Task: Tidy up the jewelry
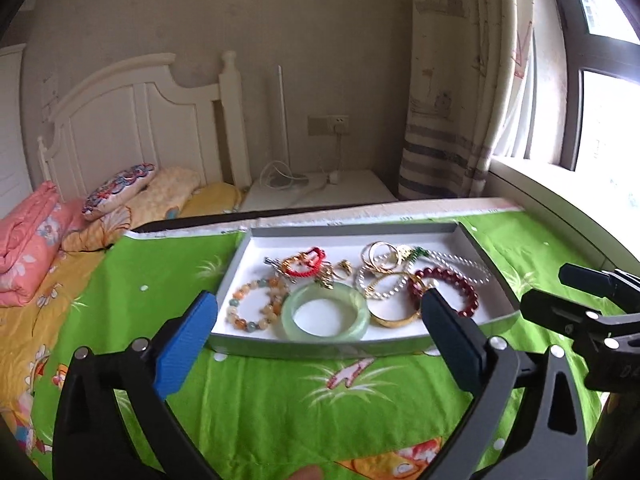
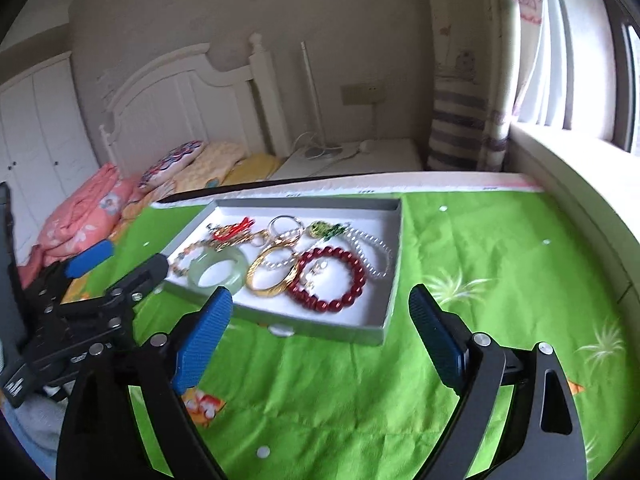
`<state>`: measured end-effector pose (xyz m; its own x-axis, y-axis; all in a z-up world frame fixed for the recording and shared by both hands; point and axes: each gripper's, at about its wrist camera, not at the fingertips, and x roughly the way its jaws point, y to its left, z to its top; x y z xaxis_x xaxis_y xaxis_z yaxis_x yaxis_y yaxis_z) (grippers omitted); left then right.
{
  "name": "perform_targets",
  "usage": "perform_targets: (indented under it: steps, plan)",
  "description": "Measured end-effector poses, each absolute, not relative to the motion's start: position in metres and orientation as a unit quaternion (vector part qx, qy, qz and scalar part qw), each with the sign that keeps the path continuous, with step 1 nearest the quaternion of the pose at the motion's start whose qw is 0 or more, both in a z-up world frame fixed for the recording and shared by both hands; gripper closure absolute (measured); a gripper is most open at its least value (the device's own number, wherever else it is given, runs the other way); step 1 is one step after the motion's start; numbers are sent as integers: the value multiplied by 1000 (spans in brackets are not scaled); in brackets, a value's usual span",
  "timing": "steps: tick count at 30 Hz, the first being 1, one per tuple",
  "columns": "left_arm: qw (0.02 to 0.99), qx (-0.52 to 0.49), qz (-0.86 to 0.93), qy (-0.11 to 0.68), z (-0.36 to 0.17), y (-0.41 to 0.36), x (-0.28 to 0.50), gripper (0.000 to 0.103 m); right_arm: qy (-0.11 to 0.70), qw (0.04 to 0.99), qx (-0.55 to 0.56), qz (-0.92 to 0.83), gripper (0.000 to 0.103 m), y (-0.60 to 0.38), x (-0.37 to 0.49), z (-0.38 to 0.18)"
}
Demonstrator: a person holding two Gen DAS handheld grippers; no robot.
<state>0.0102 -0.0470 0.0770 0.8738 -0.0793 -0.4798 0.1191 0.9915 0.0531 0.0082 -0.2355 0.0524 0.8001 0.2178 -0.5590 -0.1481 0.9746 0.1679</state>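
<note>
A shallow grey tray with a white floor lies on the green cloth. Inside it are a pale green jade bangle, a gold bangle, a dark red bead bracelet, a pastel bead bracelet, a white pearl strand, a red cord piece and gold rings. My left gripper is open just in front of the tray, with nothing between its fingers. My right gripper is open too, empty, short of the tray's near wall.
The green printed cloth covers a board over a bed. Pillows and a pink quilt lie at the left by a white headboard. A window sill and curtain are at the right, a white nightstand behind.
</note>
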Motion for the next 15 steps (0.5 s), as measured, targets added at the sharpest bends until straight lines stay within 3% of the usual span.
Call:
perform_targets:
  steps: [15]
  plan:
    - [967,27,-29,252,64,-16,15,2,290,953,85,-1,17,-220,23,45]
